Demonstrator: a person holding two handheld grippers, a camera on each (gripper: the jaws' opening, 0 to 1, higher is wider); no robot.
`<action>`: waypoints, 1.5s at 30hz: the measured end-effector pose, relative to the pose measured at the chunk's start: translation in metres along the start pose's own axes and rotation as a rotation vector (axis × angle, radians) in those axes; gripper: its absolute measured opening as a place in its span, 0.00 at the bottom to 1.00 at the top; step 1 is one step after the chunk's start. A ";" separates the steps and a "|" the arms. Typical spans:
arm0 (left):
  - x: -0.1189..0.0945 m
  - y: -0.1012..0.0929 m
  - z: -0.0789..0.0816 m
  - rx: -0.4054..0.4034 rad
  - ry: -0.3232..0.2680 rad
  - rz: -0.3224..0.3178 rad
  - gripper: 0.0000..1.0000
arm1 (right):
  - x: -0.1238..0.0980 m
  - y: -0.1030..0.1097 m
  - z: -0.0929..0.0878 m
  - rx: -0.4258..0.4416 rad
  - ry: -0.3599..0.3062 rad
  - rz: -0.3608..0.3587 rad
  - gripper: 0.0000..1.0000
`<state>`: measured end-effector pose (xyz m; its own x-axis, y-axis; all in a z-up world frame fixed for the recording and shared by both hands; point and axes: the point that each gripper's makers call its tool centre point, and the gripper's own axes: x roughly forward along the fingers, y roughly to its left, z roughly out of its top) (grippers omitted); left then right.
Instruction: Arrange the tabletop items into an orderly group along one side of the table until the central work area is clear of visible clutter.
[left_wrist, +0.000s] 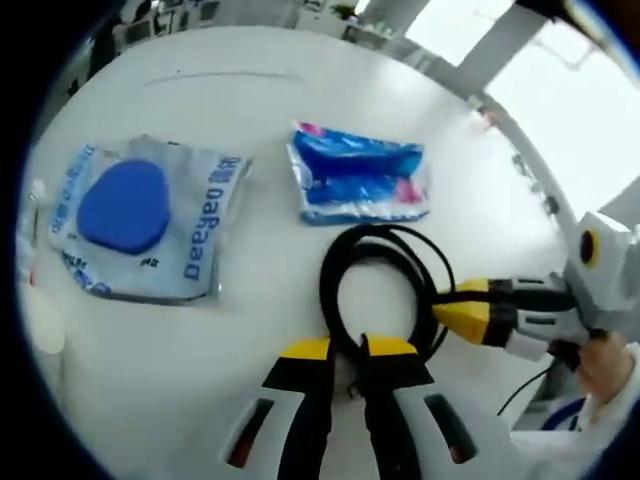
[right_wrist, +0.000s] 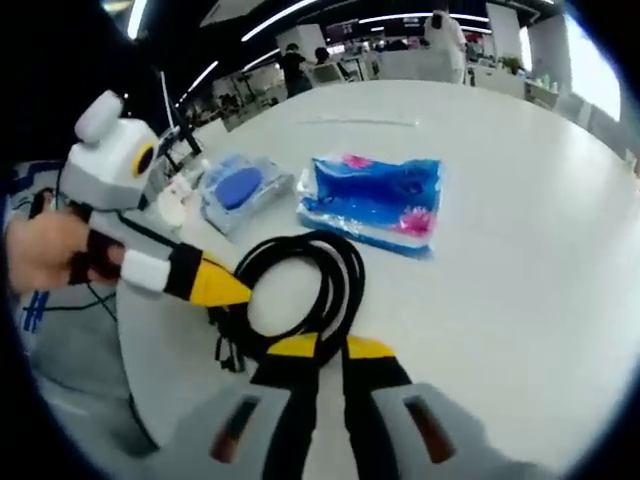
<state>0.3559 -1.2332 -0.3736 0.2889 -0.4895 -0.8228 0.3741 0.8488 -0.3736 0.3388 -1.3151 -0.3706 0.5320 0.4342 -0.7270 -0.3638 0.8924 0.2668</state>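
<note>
Both tools at the cable coil

My left tool (left_wrist: 346, 352) and right tool (right_wrist: 320, 350) each pinch the black cable (left_wrist: 372, 290); beyond it lie two blue packets on the desk (left_wrist: 250, 150).

I read "oaRaao" in blue letters on the clear pouch (left_wrist: 150, 220); smaller print there and on the blue pack (left_wrist: 360, 175) is illegible.

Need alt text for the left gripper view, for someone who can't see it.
Both grippers, the left gripper and the right gripper, meet a coiled black cable on a white table. Beyond lie a blue packet and a clear bag.
</note>
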 end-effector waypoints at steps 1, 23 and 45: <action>0.000 0.000 0.000 0.000 -0.001 0.001 0.05 | 0.000 0.000 0.000 0.000 0.001 -0.001 0.05; -0.003 0.001 -0.002 -0.084 -0.036 -0.069 0.06 | 0.002 -0.001 0.000 0.010 0.042 -0.075 0.05; -0.057 -0.006 0.022 0.278 -0.259 -0.081 0.96 | -0.049 0.003 0.020 0.041 -0.194 -0.171 0.70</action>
<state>0.3567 -1.2146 -0.3147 0.4481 -0.6174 -0.6465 0.6192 0.7360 -0.2736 0.3266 -1.3312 -0.3219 0.7212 0.2882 -0.6300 -0.2269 0.9575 0.1783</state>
